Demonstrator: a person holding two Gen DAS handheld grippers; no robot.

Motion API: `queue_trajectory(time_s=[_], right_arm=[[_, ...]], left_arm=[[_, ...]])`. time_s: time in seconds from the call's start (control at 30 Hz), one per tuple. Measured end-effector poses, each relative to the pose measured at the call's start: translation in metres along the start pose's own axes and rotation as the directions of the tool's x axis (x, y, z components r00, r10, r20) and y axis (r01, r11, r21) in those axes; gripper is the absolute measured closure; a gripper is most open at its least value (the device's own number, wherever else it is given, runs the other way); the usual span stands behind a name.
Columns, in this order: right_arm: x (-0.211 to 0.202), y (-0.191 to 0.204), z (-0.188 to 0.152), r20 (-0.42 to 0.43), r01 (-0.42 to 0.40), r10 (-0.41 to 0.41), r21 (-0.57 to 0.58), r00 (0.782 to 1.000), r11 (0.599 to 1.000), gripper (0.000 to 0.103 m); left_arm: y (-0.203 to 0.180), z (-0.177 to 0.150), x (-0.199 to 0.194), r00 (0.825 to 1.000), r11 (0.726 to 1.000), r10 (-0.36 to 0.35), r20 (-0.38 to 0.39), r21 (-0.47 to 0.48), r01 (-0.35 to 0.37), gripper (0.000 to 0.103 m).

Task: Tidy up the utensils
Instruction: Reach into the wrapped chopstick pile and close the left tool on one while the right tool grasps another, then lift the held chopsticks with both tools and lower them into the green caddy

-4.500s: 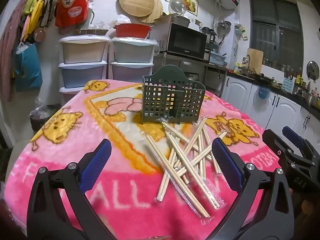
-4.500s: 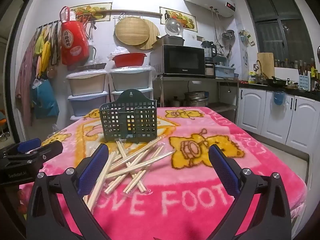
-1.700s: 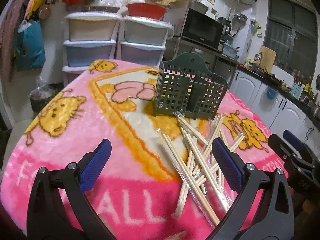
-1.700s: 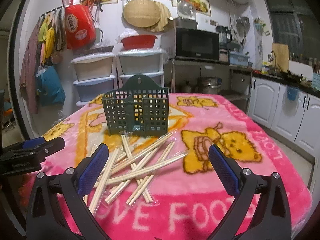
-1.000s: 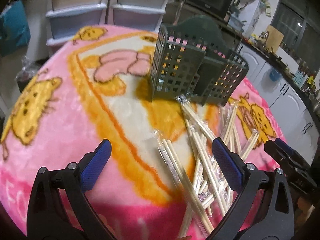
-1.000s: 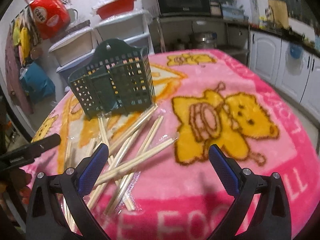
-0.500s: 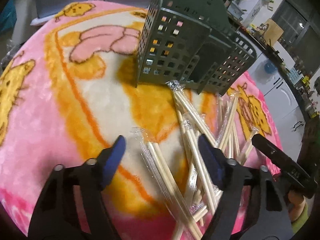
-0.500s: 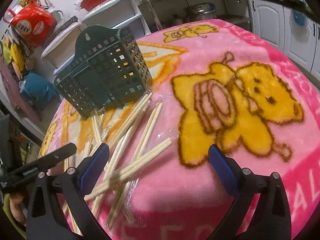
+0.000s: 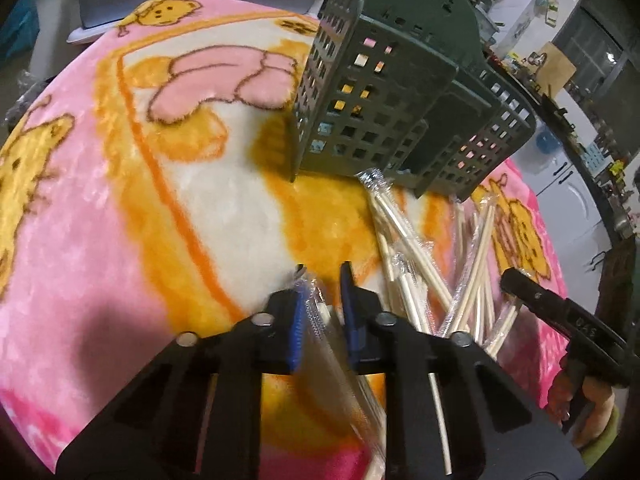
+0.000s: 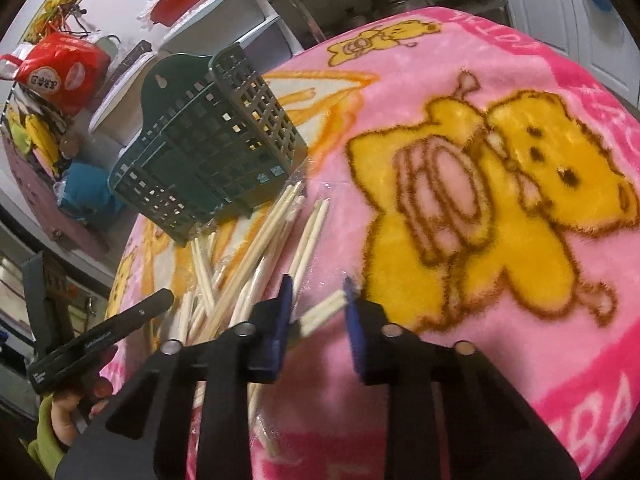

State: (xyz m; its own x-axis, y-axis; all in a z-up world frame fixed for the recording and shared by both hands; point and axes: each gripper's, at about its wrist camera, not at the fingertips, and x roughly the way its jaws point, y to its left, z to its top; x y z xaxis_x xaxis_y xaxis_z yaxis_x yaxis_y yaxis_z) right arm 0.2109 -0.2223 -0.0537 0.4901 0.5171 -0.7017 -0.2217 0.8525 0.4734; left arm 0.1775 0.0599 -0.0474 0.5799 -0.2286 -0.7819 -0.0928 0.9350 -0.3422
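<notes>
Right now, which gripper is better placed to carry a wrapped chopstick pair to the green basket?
Probably the left gripper: its fingers are nearly closed on a wrapped pair, and the green basket stands straight ahead. The right gripper is wider around another pair, basket off to its left.

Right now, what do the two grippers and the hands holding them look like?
Both the left gripper and right gripper have black frames, blue finger pads and silver bolts. Each black side carries small white lettering. The hand holding the left one wears a green sleeve.
</notes>
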Motion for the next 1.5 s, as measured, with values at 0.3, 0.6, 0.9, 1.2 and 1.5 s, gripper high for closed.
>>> queue_trajectory(time_s=[0.3,0.6,0.9,1.2,1.5], right_arm=[[-0.03,0.03,0.007,0.083,-0.028,0.037,-0.099,0.996,0.995,0.088],[-0.061,0.074,0.022,0.14,-0.06,0.095,-0.235,0.986,0.97,0.092],[-0.092,0.109,0.043,0.209,-0.072,0.152,-0.346,0.966,0.935,0.098],[-0.11,0.13,0.058,0.259,-0.061,0.177,-0.402,0.95,0.914,0.098],[-0.135,0.148,0.084,0.338,-0.048,0.209,-0.427,0.918,0.903,0.098]], left_arm=[[-0.014,0.012,-0.032,0.994,0.997,-0.068,0.083,0.046,0.064,0.098],[-0.036,0.043,-0.077,0.974,0.989,-0.117,0.194,0.115,0.096,0.1],[-0.057,0.07,-0.112,0.942,0.981,-0.153,0.3,0.162,0.108,0.1],[-0.077,0.096,-0.142,0.9,0.974,-0.178,0.398,0.199,0.105,0.1],[-0.089,0.132,-0.163,0.858,0.973,-0.184,0.481,0.21,0.091,0.1]])
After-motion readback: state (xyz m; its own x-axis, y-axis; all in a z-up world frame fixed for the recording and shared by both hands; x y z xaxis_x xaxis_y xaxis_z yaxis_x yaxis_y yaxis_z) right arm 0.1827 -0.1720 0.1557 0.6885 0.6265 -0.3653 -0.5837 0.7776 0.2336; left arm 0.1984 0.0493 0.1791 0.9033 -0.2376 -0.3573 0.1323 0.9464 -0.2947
